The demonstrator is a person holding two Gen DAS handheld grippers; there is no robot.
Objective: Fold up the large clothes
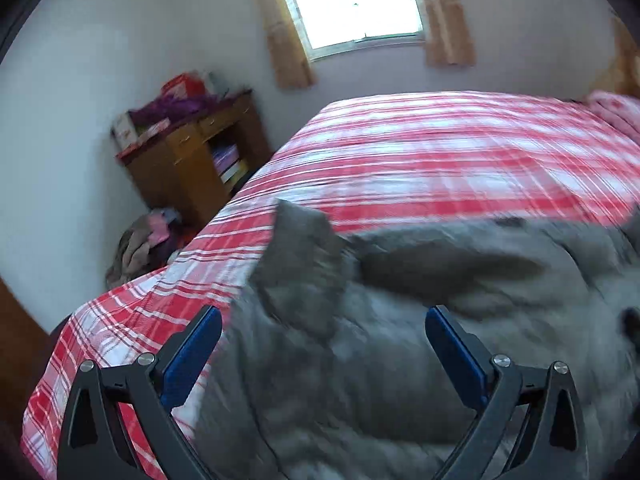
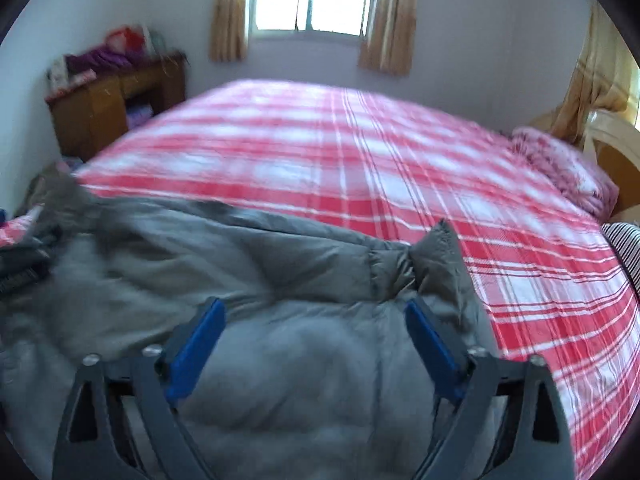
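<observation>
Left wrist — one grey jacket (image 1: 400,340)

Motion blur smears the grey padded jacket (image 1: 420,320) in the left wrist view — its seams and its right end dissolve into the picture's edge. In the right wrist view its left part (image 2: 60,248) is just as smeared, and the dark bits there cannot be identified. The striped cloth (image 2: 624,248) is cut off at the right edge. Items on the wooden cabinet (image 1: 192,152) are too blurred to name.
</observation>
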